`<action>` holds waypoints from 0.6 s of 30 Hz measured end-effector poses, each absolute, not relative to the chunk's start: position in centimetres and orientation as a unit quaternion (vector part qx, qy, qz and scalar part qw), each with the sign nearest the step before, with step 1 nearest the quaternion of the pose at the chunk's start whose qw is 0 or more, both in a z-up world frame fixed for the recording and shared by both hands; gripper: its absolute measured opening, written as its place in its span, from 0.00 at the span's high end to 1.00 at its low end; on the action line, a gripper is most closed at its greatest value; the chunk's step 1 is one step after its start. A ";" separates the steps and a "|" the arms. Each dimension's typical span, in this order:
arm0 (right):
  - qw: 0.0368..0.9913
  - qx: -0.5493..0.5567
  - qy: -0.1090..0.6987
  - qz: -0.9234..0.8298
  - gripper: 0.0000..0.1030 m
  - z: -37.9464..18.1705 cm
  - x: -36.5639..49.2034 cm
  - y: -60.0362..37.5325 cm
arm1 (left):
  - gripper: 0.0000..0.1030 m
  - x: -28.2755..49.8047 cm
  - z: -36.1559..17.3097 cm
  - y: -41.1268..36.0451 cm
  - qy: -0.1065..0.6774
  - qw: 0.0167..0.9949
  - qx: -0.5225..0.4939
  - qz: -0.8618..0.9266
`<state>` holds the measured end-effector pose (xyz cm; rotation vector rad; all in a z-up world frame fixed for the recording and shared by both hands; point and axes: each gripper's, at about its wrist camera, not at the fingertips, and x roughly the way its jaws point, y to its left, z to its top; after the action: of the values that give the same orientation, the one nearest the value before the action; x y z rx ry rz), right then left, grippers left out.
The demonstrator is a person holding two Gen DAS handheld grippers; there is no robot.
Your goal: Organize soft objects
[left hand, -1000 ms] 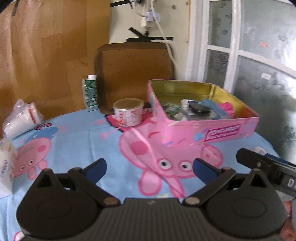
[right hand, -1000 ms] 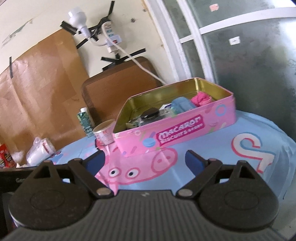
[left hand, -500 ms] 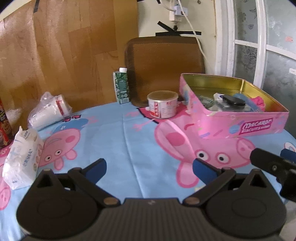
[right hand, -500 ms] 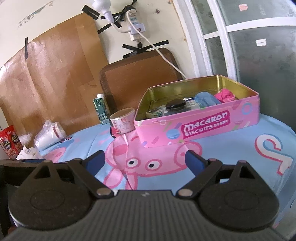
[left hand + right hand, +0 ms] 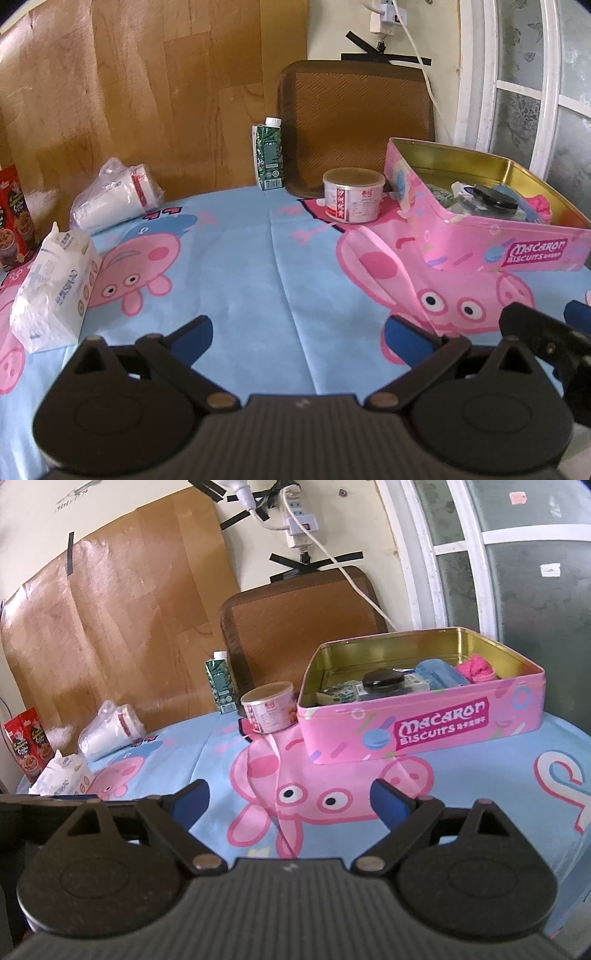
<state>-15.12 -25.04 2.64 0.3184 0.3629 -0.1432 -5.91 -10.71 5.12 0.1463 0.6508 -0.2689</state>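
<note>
- The left gripper (image 5: 297,338) hovers above a table covered by a blue cartoon-pig tablecloth (image 5: 258,258); its two blue-tipped fingers (image 5: 192,338) are spread wide apart, holding nothing and touching nothing.
- The right gripper (image 5: 290,803) hangs over the same cloth, its blue fingers (image 5: 391,803) likewise spread wide and empty.
- Seen from the left wrist, part of the right gripper shows at the lower right edge.
- A pink biscuit tin (image 5: 421,723) with no lid on it stands on the right side of the table, well beyond both grippers.
- Inside the tin lie a pink cloth (image 5: 476,668) at the right end, a light blue cloth (image 5: 439,672) just beside it, and a black-lidded jar (image 5: 384,681) toward the middle (other small items there are too jumbled to make out).
- A white soft tissue pack (image 5: 55,288) lies on the cloth at the far left, well apart from the tin.
- A round tub (image 5: 352,199) stands just left of the tin, near it.
- A green drink carton (image 5: 268,155) stands upright at the back edge.
- A bagged stack of paper cups (image 5: 118,195) lies on its side behind the tissue pack.
</note>
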 end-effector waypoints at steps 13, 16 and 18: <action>0.968 0.158 0.185 -0.069 0.07 2.4 -14.9 -24.5 | 0.00 -5.5 4.7 -10.0 0.321 0.937 0.072 -0.119; 0.968 0.157 0.184 -0.068 0.07 2.4 -14.9 -24.6 | 0.00 -5.4 4.7 -10.0 0.322 0.937 0.072 -0.118; 0.968 0.158 0.185 -0.068 0.07 2.4 -14.9 -24.6 | 0.00 -5.3 4.6 -9.9 0.322 0.936 0.074 -0.118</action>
<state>-14.90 -24.56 2.38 0.3184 0.3731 -0.1380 -5.32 -9.86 4.61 0.1507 0.6583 -0.2419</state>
